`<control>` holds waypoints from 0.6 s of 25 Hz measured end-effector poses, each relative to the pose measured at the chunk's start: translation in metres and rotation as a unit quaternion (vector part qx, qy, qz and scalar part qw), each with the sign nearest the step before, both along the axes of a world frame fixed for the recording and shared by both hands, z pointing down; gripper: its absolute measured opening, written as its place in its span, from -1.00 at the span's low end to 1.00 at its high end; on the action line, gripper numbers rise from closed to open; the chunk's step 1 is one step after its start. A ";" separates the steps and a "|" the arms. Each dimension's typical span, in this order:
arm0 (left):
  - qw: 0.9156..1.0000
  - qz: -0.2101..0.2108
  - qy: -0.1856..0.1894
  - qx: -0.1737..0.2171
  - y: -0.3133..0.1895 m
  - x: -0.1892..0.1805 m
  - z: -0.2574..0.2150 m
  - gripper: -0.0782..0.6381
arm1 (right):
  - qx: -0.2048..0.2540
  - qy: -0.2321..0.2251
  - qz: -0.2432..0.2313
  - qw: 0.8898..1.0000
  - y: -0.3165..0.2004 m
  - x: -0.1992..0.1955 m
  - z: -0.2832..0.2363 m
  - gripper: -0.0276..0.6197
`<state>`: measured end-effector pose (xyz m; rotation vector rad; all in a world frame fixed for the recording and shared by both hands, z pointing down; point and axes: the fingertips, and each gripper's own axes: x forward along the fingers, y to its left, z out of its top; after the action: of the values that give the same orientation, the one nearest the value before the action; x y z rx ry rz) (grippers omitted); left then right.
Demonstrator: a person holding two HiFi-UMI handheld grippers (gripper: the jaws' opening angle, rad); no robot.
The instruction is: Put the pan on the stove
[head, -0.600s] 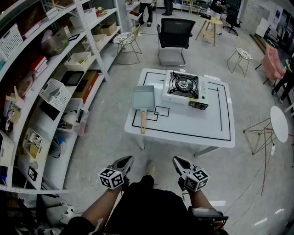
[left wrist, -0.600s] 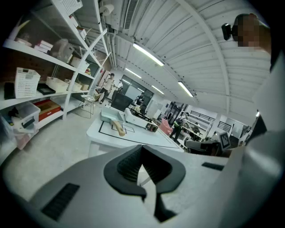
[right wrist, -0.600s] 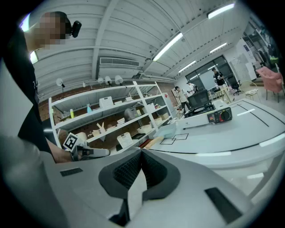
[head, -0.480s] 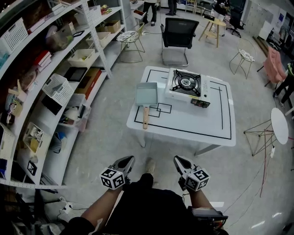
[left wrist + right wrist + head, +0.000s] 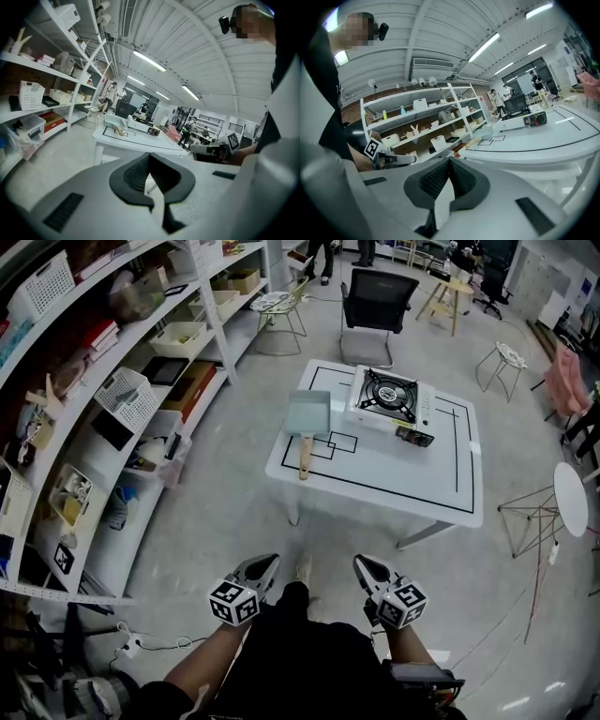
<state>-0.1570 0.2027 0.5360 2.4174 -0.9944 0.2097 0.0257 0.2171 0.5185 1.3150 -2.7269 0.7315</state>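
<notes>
No words, numbers or brand names readable anywhere right now. Only coded black-and-white square markers show: on the cube of the left gripper [image 5: 270, 561], on the cube of the right gripper [image 5: 360, 562], and 1 tag [image 5: 64, 559] on the shelf edge. Any print on the stove [image 5: 392, 397] is too small to read.

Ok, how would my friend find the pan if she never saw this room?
Look for the white table in the middle of the floor. The pan lies near its left edge, beside the white gas stove. It is the square, pale blue thing with a wooden handle.
</notes>
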 end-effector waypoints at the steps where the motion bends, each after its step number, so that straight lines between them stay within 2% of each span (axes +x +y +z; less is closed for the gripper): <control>1: 1.000 0.000 -0.001 0.001 0.003 0.000 0.000 -0.76 | 0.001 -0.001 -0.002 1.000 0.003 -0.001 0.000 -0.83; 7: 1.000 -0.003 -0.005 0.001 0.013 -0.002 -0.002 -0.76 | 0.002 0.003 -0.004 1.000 0.011 -0.006 0.004 -0.83; 15: 1.000 -0.022 -0.011 0.006 0.013 -0.015 -0.005 -0.76 | 0.011 -0.001 -0.010 1.000 -0.003 -0.015 -0.001 -0.83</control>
<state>-0.1721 0.2158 0.5308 2.4062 -1.0603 0.2156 0.0108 0.2140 0.5171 1.2890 -2.7535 0.7053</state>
